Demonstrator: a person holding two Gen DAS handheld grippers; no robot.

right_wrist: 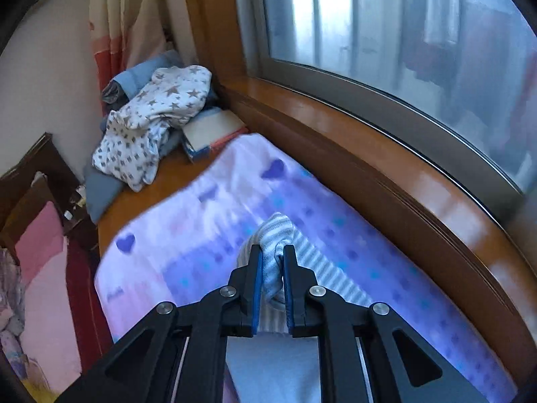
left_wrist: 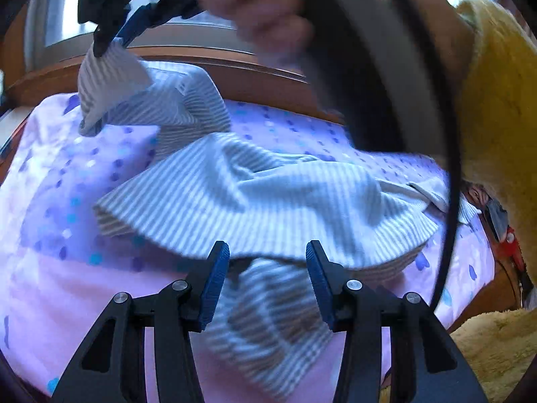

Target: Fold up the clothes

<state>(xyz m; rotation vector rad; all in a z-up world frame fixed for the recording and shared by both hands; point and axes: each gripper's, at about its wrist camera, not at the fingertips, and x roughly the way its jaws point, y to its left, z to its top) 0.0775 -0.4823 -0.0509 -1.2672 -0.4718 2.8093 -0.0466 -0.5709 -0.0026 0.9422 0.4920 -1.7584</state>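
Striped grey-white garment [left_wrist: 255, 198] lies rumpled on a pink/lilac dotted sheet [left_wrist: 67, 208] spread over a wooden ledge [right_wrist: 335, 141] under the window [right_wrist: 402, 33].

R gripper [right_wrist: 272, 268]: tongs together, clamped on a bunched corner of the garment, fabric squeezed between the blue pads [right_wrist: 257, 288]. From L cam the same gripper [left_wrist: 100, 45] is up at far left, corner lifted off the sheet, cloth trailing down to the main heap. Hand [left_wrist: 265, 16] behind it blurred.

L gripper [left_wrist: 266, 252]: tongs apart, about half way. Near hem of the garment sits between the fingers [left_wrist: 214, 282], pads not touching it as far as I can see.

Yellow fleece sleeve [left_wrist: 496, 100] at right edge. Star-print clothes pile [right_wrist: 157, 121] in far corner of ledge, well apart from the garment.
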